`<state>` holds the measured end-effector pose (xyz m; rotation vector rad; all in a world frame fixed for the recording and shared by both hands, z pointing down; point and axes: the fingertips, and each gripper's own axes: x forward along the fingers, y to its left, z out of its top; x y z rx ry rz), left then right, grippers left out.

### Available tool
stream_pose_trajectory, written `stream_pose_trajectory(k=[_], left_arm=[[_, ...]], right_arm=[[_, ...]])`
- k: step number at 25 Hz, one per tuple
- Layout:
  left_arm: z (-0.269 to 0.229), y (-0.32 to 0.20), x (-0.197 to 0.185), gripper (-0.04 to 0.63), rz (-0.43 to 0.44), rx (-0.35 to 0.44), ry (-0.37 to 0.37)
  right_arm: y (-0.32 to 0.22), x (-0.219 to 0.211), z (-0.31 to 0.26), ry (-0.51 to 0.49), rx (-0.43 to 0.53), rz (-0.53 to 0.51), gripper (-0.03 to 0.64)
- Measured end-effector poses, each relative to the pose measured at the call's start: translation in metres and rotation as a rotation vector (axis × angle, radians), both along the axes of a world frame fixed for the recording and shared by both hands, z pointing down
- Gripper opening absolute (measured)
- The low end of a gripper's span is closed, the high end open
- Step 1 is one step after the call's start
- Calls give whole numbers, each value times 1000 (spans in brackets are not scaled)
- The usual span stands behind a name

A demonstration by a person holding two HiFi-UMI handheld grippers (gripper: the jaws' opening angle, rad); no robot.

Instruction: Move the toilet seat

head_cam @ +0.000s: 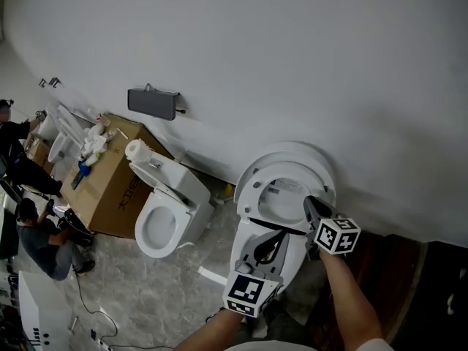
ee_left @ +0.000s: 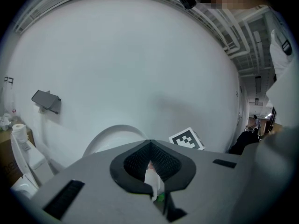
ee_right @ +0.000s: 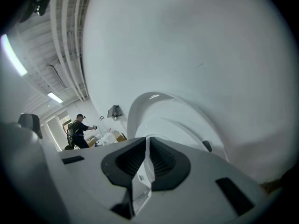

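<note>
The white toilet (head_cam: 274,251) stands against the wall with its lid (head_cam: 322,159) up. The toilet seat (head_cam: 252,189) is raised at a tilt above the bowl. My right gripper (head_cam: 314,209) is shut on the seat's right rim; in the right gripper view a thin white edge shows between its jaws (ee_right: 147,146), with the lid's arc (ee_right: 154,106) beyond. My left gripper (head_cam: 269,251) hovers over the front of the bowl, jaws together, holding nothing I can make out. In the left gripper view (ee_left: 149,155) the lid (ee_left: 112,132) and the right gripper's marker cube (ee_left: 187,140) show ahead.
A second toilet (head_cam: 164,214) stands to the left beside a cardboard box (head_cam: 110,181) with rags on it. A grey holder (head_cam: 152,102) hangs on the white wall. Two people (head_cam: 44,243) work at the far left. Dark panelling (head_cam: 409,269) lies to the right.
</note>
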<state>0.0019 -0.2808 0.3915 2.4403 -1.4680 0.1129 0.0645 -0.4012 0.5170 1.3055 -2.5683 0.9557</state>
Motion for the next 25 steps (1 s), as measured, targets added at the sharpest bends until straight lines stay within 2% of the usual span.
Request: stream_pose_trajectory(k=[5,16,25], left_arm=[[-13,23,-11,3,2,10,1],[-43,95,-51,3,27,57,22],[-80,164,-103,3,8,118,31]], right_arm=[[47,-19,-53,42,118,-27,26],[162,-61,-146,118,302,-15,17],[255,-104,-193,142,406,9,15]])
